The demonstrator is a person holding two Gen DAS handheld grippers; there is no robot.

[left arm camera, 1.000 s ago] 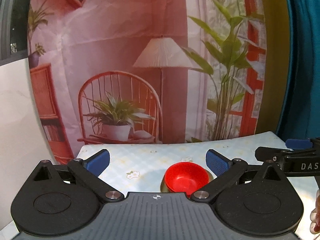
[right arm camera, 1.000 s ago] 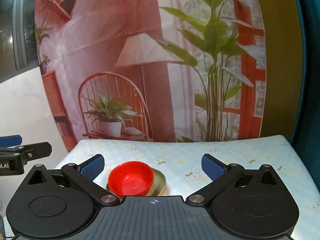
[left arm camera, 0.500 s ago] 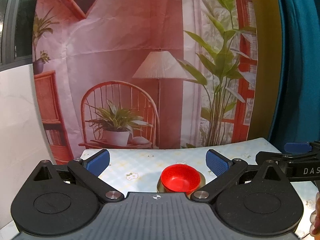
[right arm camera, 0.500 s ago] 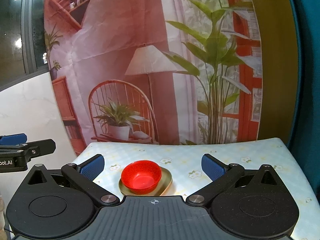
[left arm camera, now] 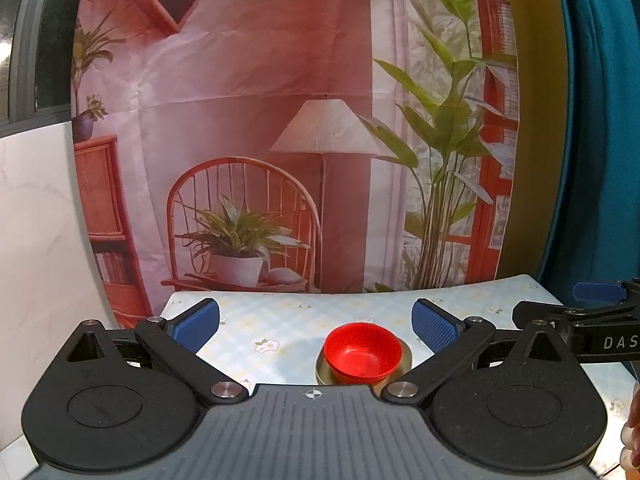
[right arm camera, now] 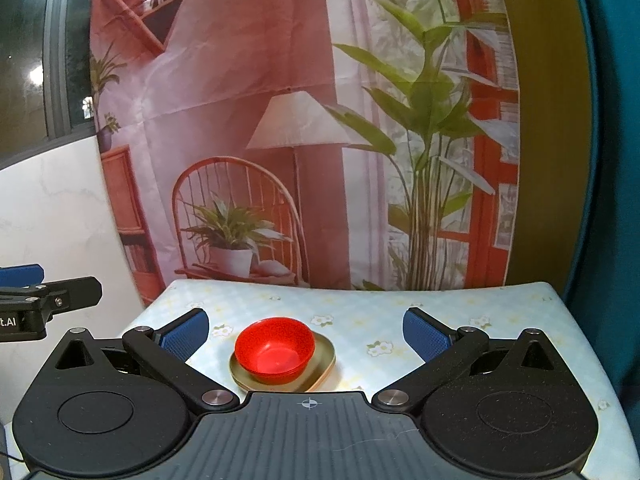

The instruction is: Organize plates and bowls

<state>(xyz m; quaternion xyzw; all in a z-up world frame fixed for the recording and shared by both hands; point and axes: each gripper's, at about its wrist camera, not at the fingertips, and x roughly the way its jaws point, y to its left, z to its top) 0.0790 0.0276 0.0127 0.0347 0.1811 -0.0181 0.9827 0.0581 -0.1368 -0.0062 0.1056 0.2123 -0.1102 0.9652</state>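
Observation:
A red bowl (left arm camera: 362,350) sits stacked on a gold plate (left arm camera: 404,360) on the table; it looks like more than one red bowl nested. Bowl (right arm camera: 274,346) and plate (right arm camera: 322,354) also show in the right wrist view. My left gripper (left arm camera: 316,326) is open and empty, held back from and above the stack. My right gripper (right arm camera: 306,330) is open and empty, also back from it, with the stack left of its centre. The right gripper shows at the left view's right edge (left arm camera: 580,312), the left gripper at the right view's left edge (right arm camera: 44,296).
The table (right arm camera: 480,308) has a pale blue checked cloth with small flowers. A printed backdrop (left arm camera: 280,120) of a chair, lamp and plants hangs behind it. A white wall panel (left arm camera: 36,220) is at the left, a teal curtain (left arm camera: 592,120) at the right.
Both grippers have pulled back and risen from the stack, so bowl and plate look smaller and farther. Both grippers stay open. Bowl and plate have not moved.

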